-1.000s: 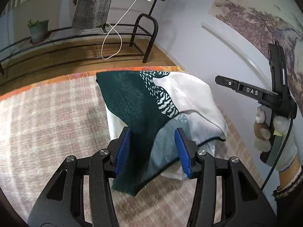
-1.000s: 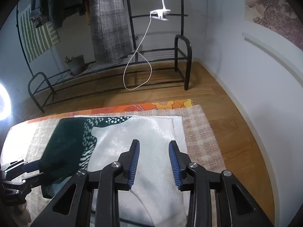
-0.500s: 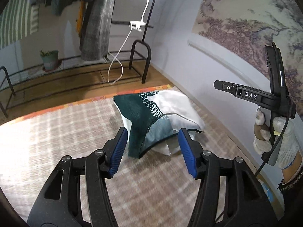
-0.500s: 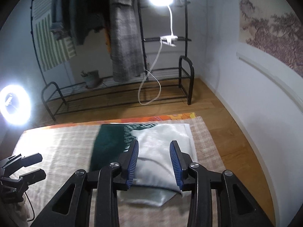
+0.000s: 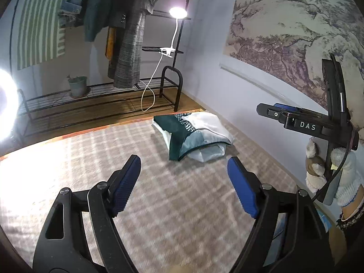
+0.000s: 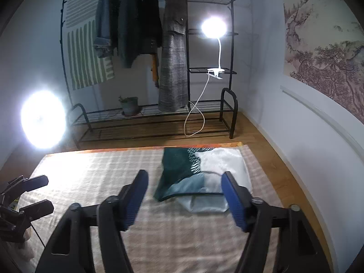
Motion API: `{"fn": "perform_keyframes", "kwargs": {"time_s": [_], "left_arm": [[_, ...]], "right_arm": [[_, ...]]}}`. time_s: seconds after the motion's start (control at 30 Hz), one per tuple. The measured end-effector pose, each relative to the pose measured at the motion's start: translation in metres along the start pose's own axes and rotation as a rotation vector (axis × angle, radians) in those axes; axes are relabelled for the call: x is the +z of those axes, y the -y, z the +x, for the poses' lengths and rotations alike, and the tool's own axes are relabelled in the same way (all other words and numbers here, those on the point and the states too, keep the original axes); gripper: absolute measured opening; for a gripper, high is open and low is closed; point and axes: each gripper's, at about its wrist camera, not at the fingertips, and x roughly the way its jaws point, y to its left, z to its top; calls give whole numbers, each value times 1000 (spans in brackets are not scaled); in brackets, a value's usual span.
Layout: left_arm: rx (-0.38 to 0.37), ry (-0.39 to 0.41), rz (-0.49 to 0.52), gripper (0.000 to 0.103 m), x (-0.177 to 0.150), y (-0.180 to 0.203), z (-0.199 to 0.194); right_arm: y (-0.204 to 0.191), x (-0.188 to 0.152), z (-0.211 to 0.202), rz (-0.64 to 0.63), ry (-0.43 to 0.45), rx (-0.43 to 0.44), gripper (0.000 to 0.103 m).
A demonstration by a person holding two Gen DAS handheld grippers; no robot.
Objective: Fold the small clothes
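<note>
A folded small garment [image 5: 193, 134], dark green, pale blue and white, lies at the far right corner of the checked beige cloth [image 5: 91, 159]; it also shows in the right wrist view [image 6: 200, 175]. My left gripper [image 5: 184, 182] is open and empty, held well back from the garment. My right gripper [image 6: 184, 195] is open and empty, also short of the garment and above the cloth. The right gripper's body shows in the left wrist view [image 5: 318, 125], held by a gloved hand. The left gripper shows at the left edge of the right wrist view [image 6: 27, 193].
A black clothes rack [image 6: 159, 118] with hanging coats, a potted plant [image 6: 129, 105] and a clip lamp [image 6: 213, 28] stands beyond the cloth. A ring light [image 6: 42, 119] glares at left. The wall [image 6: 307, 136] runs along the right, past a strip of wooden floor.
Both grippers have pulled back and up from the garment and opened wider. The garment now lies folded and untouched, much farther away in both views.
</note>
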Motion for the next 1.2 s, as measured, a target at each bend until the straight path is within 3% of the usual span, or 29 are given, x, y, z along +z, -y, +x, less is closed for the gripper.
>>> {"fn": "perform_keyframes", "kwargs": {"time_s": [0.27, 0.53, 0.67, 1.2], "left_arm": [[34, 4, 54, 82, -40, -2, -39], [51, -29, 96, 84, -73, -6, -52], [55, -36, 86, 95, -84, -12, -52], [90, -84, -18, 102, -92, -42, -41]], "right_arm": [[-41, -39, -34, 28, 7, -39, 89], [-77, -76, -47, 10, -4, -103, 103], [-87, -92, -48, 25, -5, -114, 103], [-99, -121, -29, 105, 20, -161, 103]]}}
